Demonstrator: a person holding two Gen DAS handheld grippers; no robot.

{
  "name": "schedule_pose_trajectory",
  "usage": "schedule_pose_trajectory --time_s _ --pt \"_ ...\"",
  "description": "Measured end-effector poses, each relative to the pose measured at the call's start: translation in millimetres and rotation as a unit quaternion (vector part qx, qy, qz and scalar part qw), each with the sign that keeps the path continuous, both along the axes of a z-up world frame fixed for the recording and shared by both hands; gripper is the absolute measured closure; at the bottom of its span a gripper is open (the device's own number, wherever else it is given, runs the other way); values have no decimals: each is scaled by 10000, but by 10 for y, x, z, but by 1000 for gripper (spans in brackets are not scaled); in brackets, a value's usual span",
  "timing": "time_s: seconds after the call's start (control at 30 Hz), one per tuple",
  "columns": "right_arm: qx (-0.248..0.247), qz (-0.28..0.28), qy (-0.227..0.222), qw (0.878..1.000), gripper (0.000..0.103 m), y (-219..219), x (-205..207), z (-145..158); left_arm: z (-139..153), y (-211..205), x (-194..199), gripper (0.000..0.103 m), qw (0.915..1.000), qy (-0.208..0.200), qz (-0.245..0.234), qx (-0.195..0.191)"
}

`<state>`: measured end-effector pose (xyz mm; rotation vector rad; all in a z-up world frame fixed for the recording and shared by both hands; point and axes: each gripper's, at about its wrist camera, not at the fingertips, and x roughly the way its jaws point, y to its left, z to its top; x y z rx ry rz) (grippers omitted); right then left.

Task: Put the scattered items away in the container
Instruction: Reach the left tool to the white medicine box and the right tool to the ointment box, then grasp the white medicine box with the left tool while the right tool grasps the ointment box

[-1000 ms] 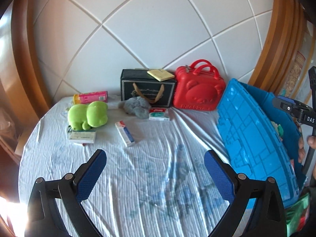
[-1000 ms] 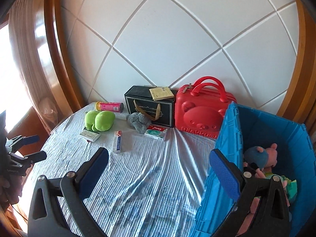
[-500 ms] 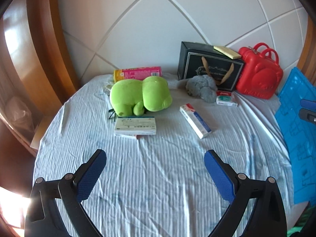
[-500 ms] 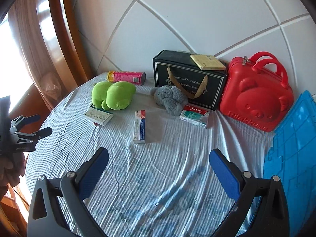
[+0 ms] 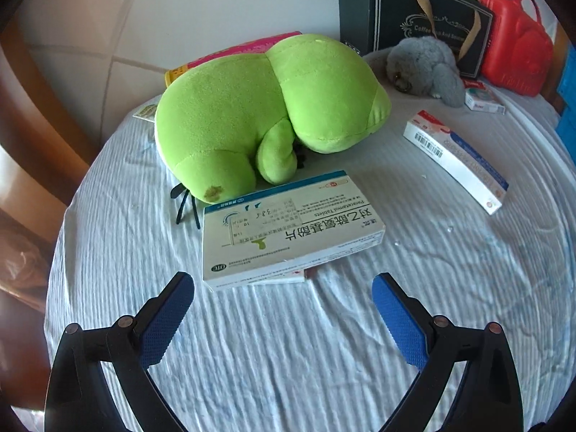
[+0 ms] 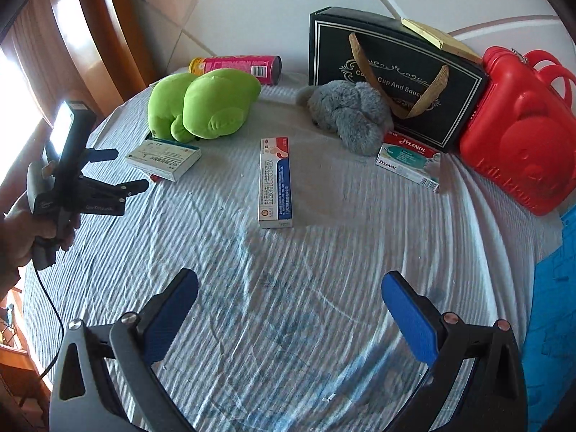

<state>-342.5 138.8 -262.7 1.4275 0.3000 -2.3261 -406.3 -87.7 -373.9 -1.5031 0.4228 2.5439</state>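
My left gripper [image 5: 282, 309] is open, its fingertips just short of a white and teal tablet box [image 5: 288, 230] that lies on a smaller box. A green plush toy [image 5: 266, 115] rests right behind it. My right gripper [image 6: 289, 302] is open and empty, a short way in front of a long red, white and blue box [image 6: 275, 181]. Further back lie a grey plush toy [image 6: 347, 115], a Tylenol box [image 6: 408, 160] and a pink can [image 6: 237, 66]. The blue container [image 6: 554, 309] shows at the right edge. The left gripper [image 6: 126, 171] also appears in the right wrist view beside the tablet box [image 6: 163, 156].
A black gift box [image 6: 392, 75] with a yellow pad on top and a red bear-shaped case [image 6: 518, 140] stand against the white padded wall. Everything lies on a round table with a white striped cloth [image 6: 288, 342]. Wooden trim and a bright window are on the left.
Both grippers moved forward and left over the table. The left one closed in on the tablet box and green plush. The blue container slid to the right edge of both views.
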Motion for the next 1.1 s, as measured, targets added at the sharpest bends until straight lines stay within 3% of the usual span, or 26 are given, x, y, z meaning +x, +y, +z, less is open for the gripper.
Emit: schedule_pose_trajectory --time_s 0.13,0.27,0.33,0.43,0.63,0.87,0.93,1.07,1.1 --pt "115 -37 -160 9998 0 -99 -126 -242 -190 136 -99 3 9967 173 -506 -614" --pt "82 -56 -186 9998 0 -231 -187 -336 -324 269 -202 9 9907 347 -942 -923" --pt "57 -39 -196 9998 0 -302 -188 -365 -297 295 -262 45 9912 297 -1023 -784" --pt "81 46 -165 9998 0 -418 -201 -403 -160 264 -293 66 9943 340 -905 -449" --pt "75 108 -73 9999 0 -582 -404 -491 74 128 -81 85 9968 314 -665 299" --pt "439 140 -95 9989 0 -799 -744 -823 196 -41 238 87 9963 366 -288 722" --pt "486 105 -97 9987 10 -842 -819 -879 222 -67 306 87 9958 394 -257 783" --pt "559 99 -123 9983 48 -944 -931 -922 239 -105 409 87 9955 419 -225 824" --pt "589 99 -139 9981 49 -967 -951 -928 247 -124 444 87 9954 413 -218 836"
